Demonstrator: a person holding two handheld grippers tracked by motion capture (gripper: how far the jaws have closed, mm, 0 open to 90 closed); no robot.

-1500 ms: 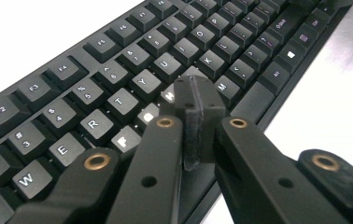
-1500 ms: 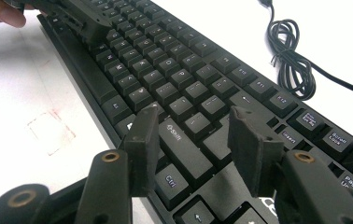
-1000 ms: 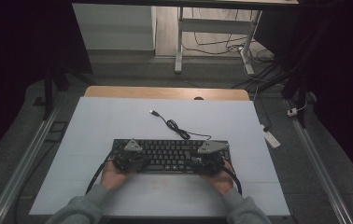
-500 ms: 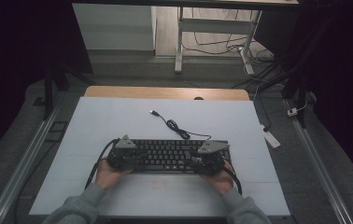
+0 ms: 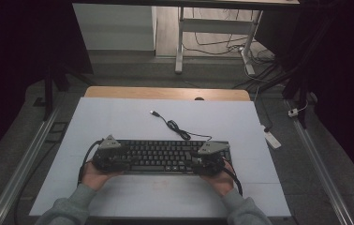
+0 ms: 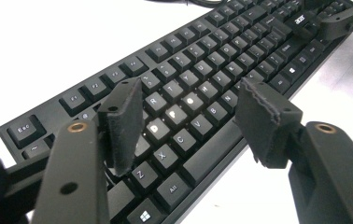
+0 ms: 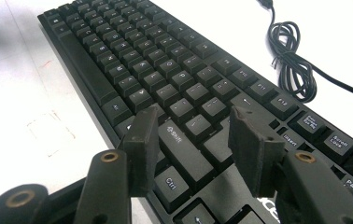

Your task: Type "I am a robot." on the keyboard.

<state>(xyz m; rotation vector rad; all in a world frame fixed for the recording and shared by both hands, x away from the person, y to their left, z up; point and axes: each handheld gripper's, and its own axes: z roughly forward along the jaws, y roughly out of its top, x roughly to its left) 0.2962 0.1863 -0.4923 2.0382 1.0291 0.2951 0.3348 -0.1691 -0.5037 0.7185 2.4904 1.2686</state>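
Black keyboard (image 5: 163,157) lies lengthwise along the bench's near edge; we see left gripper (image 6: 188,123) jaws just opening, empty, and right gripper (image 7: 191,144) jaws parted, at opposite ends.

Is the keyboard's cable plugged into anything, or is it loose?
Loose. The cable lies bunched on the white table behind the keyboard, and its plug rests free on the surface.

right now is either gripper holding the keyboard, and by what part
Neither holds it. The left gripper and right gripper hover with jaws apart over the keyboard, the left's having just been opening.
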